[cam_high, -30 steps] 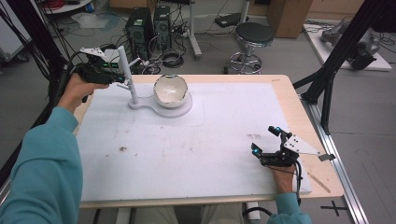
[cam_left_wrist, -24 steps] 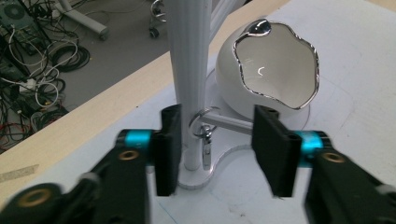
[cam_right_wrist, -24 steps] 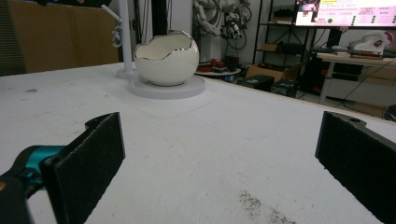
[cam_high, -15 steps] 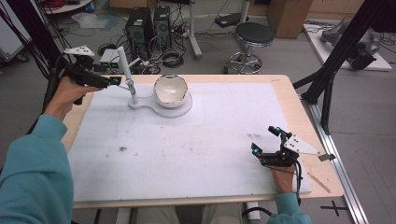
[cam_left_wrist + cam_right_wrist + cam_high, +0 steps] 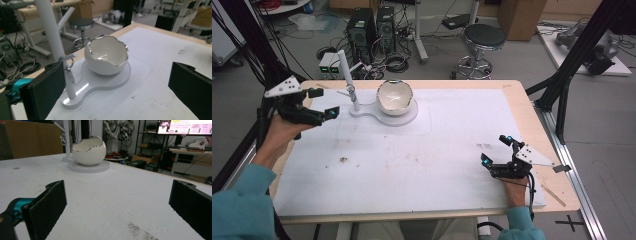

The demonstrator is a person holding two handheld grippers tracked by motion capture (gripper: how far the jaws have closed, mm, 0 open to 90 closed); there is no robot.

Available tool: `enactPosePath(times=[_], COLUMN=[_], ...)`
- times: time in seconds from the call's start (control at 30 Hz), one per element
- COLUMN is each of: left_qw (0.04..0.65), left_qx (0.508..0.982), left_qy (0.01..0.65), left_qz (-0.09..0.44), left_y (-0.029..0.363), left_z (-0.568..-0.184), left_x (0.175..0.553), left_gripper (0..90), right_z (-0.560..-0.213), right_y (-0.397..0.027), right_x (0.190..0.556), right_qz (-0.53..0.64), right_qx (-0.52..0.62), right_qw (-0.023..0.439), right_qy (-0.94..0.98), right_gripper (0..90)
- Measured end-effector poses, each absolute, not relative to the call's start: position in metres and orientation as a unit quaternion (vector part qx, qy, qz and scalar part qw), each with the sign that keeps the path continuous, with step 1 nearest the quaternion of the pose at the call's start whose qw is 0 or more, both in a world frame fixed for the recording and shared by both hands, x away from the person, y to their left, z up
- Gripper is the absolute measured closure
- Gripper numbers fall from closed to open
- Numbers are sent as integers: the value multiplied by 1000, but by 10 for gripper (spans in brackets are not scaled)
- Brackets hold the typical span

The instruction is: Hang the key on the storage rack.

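White eggshell-shaped bowl (image 5: pixel 395 97) sits on its stand base (image 5: pixel 384 116) at the counter's (image 5: pixel 422 165) far-left side, mouth tilted up toward the person, post (image 5: pixel 348 80) upright beside it. Left gripper (image 5: pixel 323 103) jaws have just been opening, nothing between them; right gripper (image 5: pixel 497 152) rests released. Best approach: slow, level, square to the post.

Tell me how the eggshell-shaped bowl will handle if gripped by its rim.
The eggshell-shaped bowl looks like glossy glazed ceramic, so probably slippery and brittle. Its jagged rim may chip under pressure. Its rounded body might roll once lifted off the white stand.
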State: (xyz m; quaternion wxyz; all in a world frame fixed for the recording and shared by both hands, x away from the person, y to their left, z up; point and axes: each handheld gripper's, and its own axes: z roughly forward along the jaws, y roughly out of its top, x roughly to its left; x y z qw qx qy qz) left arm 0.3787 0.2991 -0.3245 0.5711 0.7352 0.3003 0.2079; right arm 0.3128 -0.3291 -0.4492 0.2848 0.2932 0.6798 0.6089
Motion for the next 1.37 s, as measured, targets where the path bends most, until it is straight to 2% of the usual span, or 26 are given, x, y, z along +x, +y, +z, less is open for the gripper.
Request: enactPosePath(times=[0.17,0.53,0.93,1.07,1.37], left_qw=[584,637,638,663,651], left_qx=[713,660,651,623,634], left_qy=[299,294,296,299,294], left_qz=[247,268,285,287,296], left_y=[298,300,294,300,297], left_z=[-352,-415,-459,-462,-461], left_x=[340,292,272,269,268], left_gripper=[17,17,17,17,17], right_z=[-449,-449,-449,-449,-449], right_y=[-329,-328,-328,-328,-328], right_x=[313,312,312,312,312], right_qz=[609,608,608,607,607], right_qx=[293,293,293,291,293], right_qw=[286,285,285,290,288], right_qy=[680,680,681,680,680], right_gripper=[6,6,6,6,6])
